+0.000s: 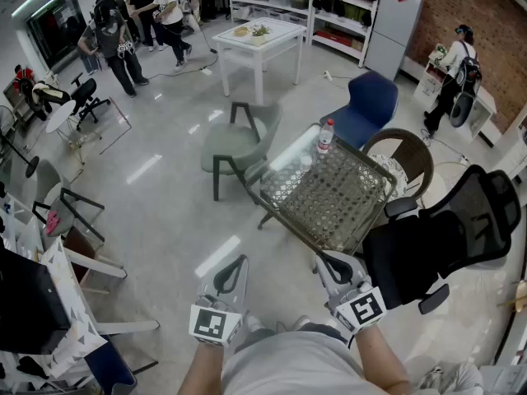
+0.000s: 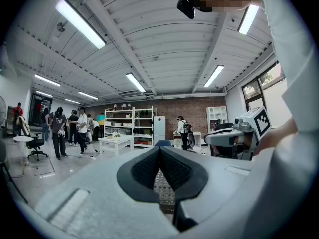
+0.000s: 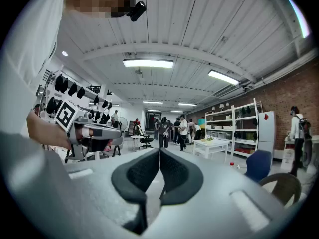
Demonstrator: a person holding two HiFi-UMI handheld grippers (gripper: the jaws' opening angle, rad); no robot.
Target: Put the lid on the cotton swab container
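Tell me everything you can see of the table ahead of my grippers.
The table is square and set cornerwise to the head view. It has a dark frame and a woven lattice top that looks glazed, glaring white along its far left side. A bottle with a red cap stands upright near its far corner. A black office chair overlaps its near right corner.

Left gripper (image 1: 235, 267) and right gripper (image 1: 326, 262) pale grey, black-and-white square markers on each, jaws lined black with a dimpled texture. The desk (image 1: 338, 192) has a brown frame and pale lattice-weave top, and the bottle (image 1: 326, 136) on it is clear with a red cap. Around it: blue chair (image 1: 368, 105), black mesh office chair (image 1: 449, 233), grey-green chair (image 1: 235, 142), glossy grey floor (image 1: 165, 188), red-brown brick wall (image 1: 469, 6).
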